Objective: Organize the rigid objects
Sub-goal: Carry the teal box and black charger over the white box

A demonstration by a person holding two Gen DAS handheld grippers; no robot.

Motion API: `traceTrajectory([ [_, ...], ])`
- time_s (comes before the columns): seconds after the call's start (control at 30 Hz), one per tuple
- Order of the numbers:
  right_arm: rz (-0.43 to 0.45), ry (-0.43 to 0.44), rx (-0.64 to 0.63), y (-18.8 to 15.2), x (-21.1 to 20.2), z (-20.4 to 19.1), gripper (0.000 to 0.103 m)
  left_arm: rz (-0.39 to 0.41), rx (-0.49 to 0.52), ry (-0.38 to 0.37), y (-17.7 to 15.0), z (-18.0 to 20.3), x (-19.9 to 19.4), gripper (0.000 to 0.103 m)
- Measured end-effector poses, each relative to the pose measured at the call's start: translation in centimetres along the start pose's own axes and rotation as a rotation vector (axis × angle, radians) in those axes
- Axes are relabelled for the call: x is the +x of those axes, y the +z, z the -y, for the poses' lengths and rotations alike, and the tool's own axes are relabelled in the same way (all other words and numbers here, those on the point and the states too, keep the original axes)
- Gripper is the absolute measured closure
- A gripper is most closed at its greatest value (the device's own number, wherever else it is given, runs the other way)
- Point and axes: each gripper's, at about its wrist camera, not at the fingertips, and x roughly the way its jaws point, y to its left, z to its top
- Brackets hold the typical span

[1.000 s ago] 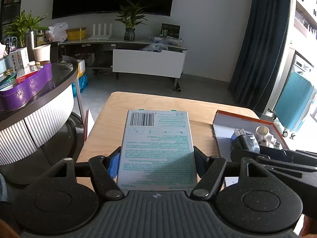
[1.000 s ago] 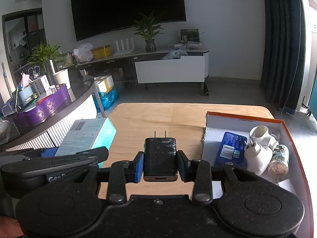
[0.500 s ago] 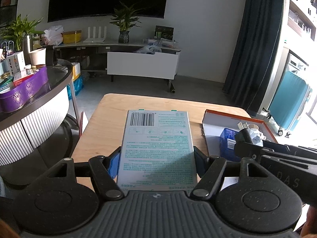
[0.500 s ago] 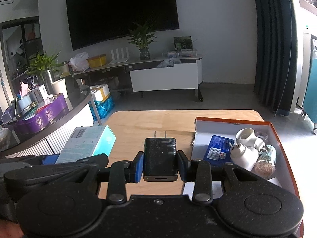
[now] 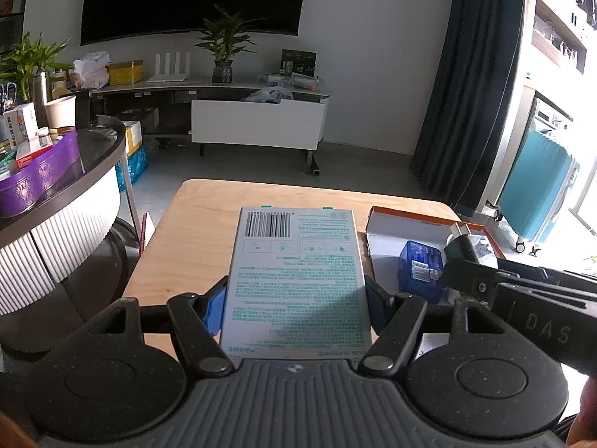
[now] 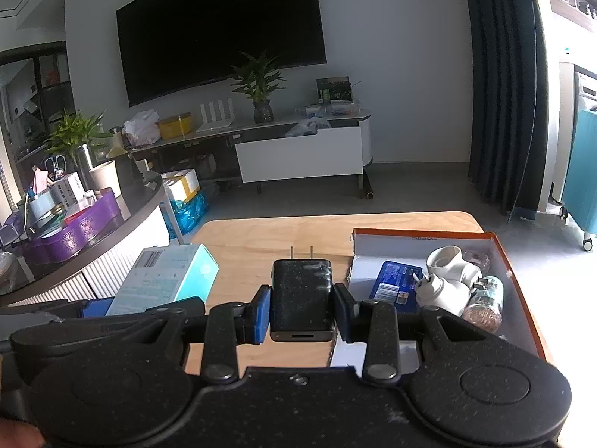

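Observation:
My left gripper (image 5: 296,300) is shut on a flat white box with teal print and a barcode (image 5: 296,261), held above the wooden table (image 5: 209,231). The same box (image 6: 164,280) shows at the left of the right wrist view. My right gripper (image 6: 301,310) is shut on a black charger plug (image 6: 301,291), its two prongs pointing away from me. Just right of it, an orange-rimmed open box (image 6: 429,237) lies on the table and holds a blue pack (image 6: 395,283), white adapters (image 6: 447,276) and a small jar (image 6: 485,298).
A round dark side table with a purple basket (image 5: 33,179) of small items stands at the left. A teal suitcase (image 5: 537,186) is at the right by the curtain. A TV bench with a plant (image 5: 224,48) runs along the far wall.
The right gripper with the charger has drifted slightly right, so the orange-rimmed box sits further left in its view. Both grips are unchanged.

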Motion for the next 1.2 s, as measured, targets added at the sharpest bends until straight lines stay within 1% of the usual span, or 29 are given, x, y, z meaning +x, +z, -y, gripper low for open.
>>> traceTrajectory([
  [0.53, -0.014, -0.024, 0.009, 0.2, 0.2, 1.3, 0.060, -0.028, 0.023, -0.029, 0.4, 1.2, 1.0, 0.032],
  [1.2, 0.008, -0.084, 0.038, 0.7, -1.5, 4.0, 0.060, -0.026, 0.061, -0.082, 0.5, 3.7, 0.8, 0.032],
])
